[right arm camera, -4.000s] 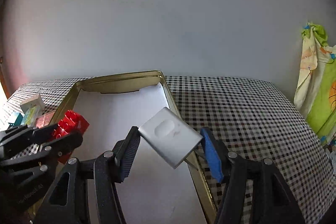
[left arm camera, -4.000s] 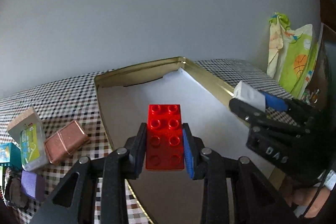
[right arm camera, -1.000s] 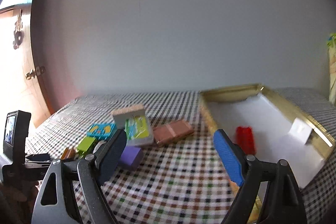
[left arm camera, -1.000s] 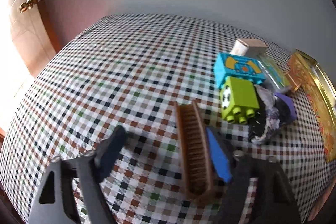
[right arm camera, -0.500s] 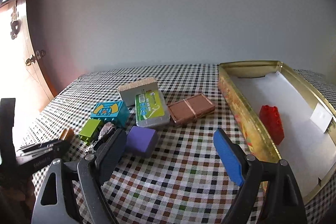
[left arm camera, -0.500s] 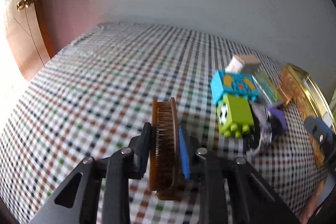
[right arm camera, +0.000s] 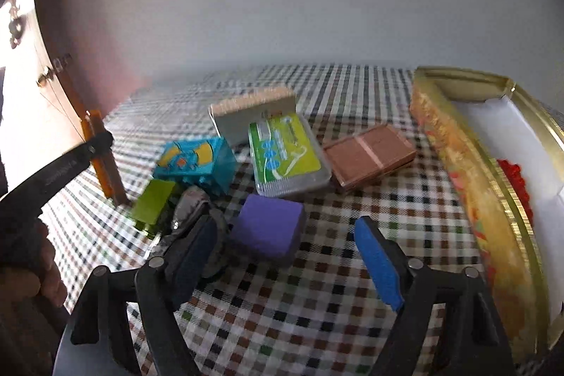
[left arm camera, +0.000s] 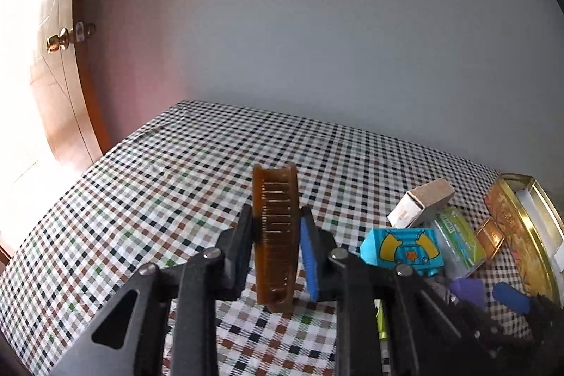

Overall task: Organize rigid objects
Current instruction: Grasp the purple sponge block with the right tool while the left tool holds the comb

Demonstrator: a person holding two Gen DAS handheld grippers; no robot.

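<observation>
My left gripper [left arm camera: 276, 236] is shut on a brown comb [left arm camera: 275, 235], held on edge above the checked tablecloth [left arm camera: 176, 199]; the comb [right arm camera: 104, 157] also shows at the left of the right wrist view. My right gripper [right arm camera: 285, 242] hovers low over the cloth, its jaws closing, with a purple block [right arm camera: 268, 228] between them and untouched. Around it lie a turquoise brick [right arm camera: 197, 161], a green brick [right arm camera: 153, 199], a green-labelled clear case [right arm camera: 285, 157], a grey box [right arm camera: 253, 115] and a brown flat box [right arm camera: 368, 155]. The gold tin [right arm camera: 465, 164] at right holds a red brick [right arm camera: 514, 178].
A crumpled grey-black item [right arm camera: 192, 210] lies against the right gripper's left finger. A wooden door [left arm camera: 42, 59] with a brass knob stands left of the table. A plain wall rises behind. A hand [right arm camera: 24, 273] holds the left gripper at the lower left.
The left gripper closed on the comb and raised it off the cloth. The right gripper moved from above the tin down toward the purple block, and its jaws have narrowed.
</observation>
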